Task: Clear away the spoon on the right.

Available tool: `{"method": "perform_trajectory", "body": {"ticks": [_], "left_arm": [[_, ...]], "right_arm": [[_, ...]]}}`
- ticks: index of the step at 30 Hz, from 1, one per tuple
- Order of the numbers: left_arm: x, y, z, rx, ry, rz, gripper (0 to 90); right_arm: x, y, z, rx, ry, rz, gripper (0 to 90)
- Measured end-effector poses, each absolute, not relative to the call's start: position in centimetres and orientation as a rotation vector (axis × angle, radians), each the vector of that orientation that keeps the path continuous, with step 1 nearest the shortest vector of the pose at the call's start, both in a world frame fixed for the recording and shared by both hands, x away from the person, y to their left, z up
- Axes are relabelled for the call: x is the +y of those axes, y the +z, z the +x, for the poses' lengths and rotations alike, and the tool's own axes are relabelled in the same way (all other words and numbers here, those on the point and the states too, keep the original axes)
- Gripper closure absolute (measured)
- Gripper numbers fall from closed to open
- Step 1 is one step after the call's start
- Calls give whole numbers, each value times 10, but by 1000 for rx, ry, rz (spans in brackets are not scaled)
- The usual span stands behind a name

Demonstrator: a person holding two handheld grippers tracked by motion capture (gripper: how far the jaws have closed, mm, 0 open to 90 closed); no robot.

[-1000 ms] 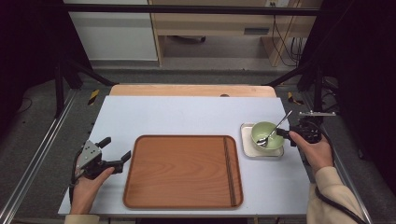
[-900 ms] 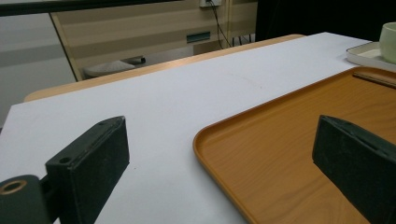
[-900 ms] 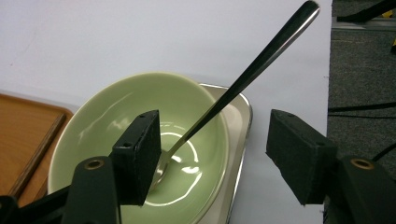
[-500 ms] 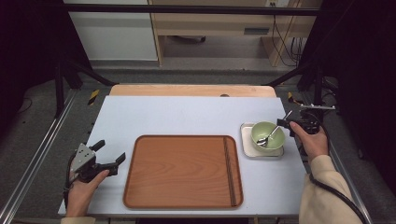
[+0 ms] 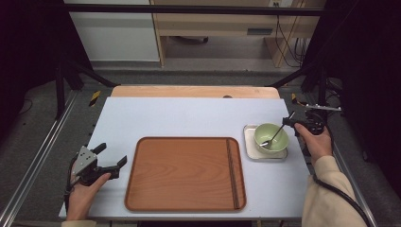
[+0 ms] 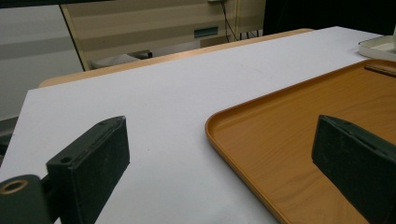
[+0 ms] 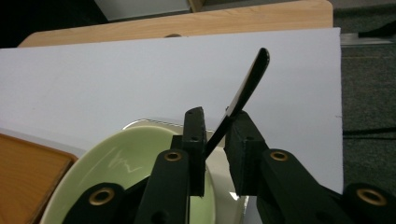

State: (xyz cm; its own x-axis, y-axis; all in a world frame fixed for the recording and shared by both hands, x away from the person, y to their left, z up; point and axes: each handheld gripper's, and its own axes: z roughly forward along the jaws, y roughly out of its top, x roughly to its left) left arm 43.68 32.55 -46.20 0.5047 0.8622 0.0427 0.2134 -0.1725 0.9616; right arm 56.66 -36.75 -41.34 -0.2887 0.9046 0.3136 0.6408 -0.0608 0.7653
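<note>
A pale green bowl [image 5: 261, 133] stands on a small white square tray [image 5: 250, 152] at the table's right side. A metal spoon [image 5: 277, 133] leans in the bowl, its handle rising up and to the right. My right gripper [image 5: 289, 121] has just been closing, and its jaws now pinch the handle. In the right gripper view the handle [image 7: 250, 81] sticks up between the pads of my right gripper [image 7: 215, 119], above the bowl [image 7: 116, 158]. My left gripper [image 5: 112, 153] rests open near the table's front left, with nothing between its jaws, beside the wooden tray [image 5: 184, 175].
The large wooden tray [image 6: 303, 107] lies empty in the middle, its rim just right of my left gripper [image 6: 219, 123]. Bare white tabletop [image 5: 189, 116] stretches behind it. The table's right edge runs close to my right hand. Dark frame posts stand at both back corners.
My right gripper slid up to the spoon handle and its jaws closed on it. The spoon and bowl stay in place. My left hand barely shifted.
</note>
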Motion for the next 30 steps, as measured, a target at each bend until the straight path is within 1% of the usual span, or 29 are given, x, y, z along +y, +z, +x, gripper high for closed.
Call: {"method": "perform_trajectory", "body": {"ticks": [8, 14, 20, 23, 26, 30], "left_arm": [[326, -462, 437, 920, 755, 1672, 41], [326, -460, 437, 916, 760, 1663, 41], [328, -459, 437, 916, 764, 1657, 42], [327, -459, 437, 916, 767, 1651, 42], [327, -458, 437, 914, 767, 1654, 42], [326, -458, 437, 911, 765, 1656, 43]], "right_arm": [[-356, -392, 549, 1922, 1409, 1527, 895], [-346, -373, 539, 1876, 1419, 1420, 897], [-333, -336, 519, 1823, 1489, 1279, 897], [-321, -324, 507, 1857, 1538, 1230, 897], [-304, -321, 497, 1940, 1548, 1187, 897], [-276, -330, 485, 2067, 1588, 1161, 896]]}}
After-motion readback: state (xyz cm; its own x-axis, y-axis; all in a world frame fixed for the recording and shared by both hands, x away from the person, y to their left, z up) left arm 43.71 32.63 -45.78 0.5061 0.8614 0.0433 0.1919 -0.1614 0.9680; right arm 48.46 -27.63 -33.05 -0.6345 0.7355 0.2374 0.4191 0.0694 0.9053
